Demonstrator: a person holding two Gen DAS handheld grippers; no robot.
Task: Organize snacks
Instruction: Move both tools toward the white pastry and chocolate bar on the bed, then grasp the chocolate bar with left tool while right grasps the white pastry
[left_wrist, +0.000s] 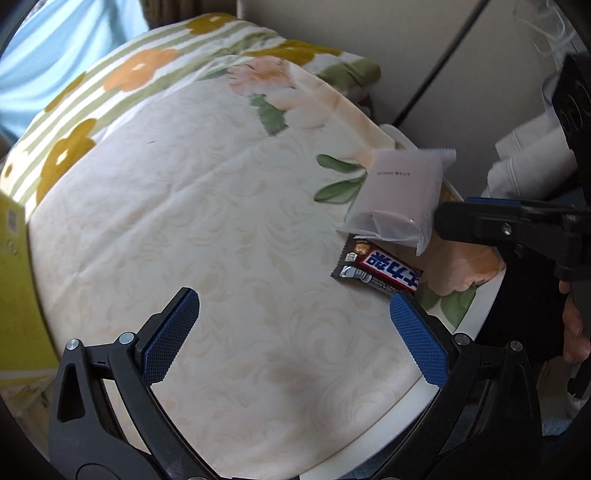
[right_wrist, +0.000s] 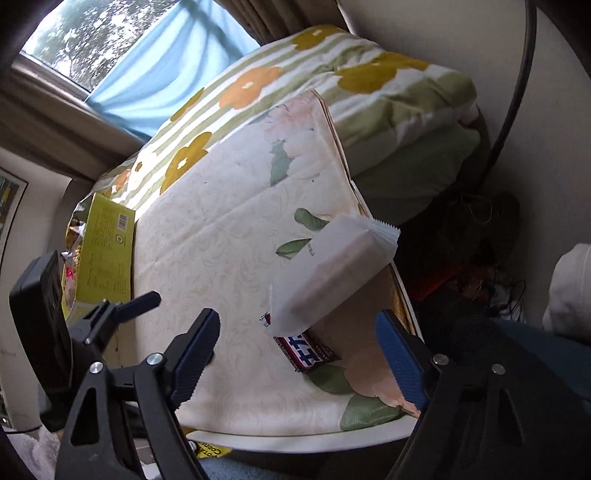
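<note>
Blue-padded left gripper (left_wrist: 291, 328) released, low over tablecloth (left_wrist: 207, 229) | right gripper (right_wrist: 297, 347) released, facing white packet (right_wrist: 332, 273)

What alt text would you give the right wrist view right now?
The open right gripper hovers over a floral tablecloth, aimed at a white snack packet that overlaps a chocolate bar. A yellow-green box sits at the table's left edge.

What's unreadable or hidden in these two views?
- Chocolate bar: right wrist view, far end covered by the white packet.
- White packet print: left wrist view, too small to read.
- Yellow box: left wrist view, cut by the frame edge.
- Right tongs: left wrist view, tips partly behind the packet.
</note>
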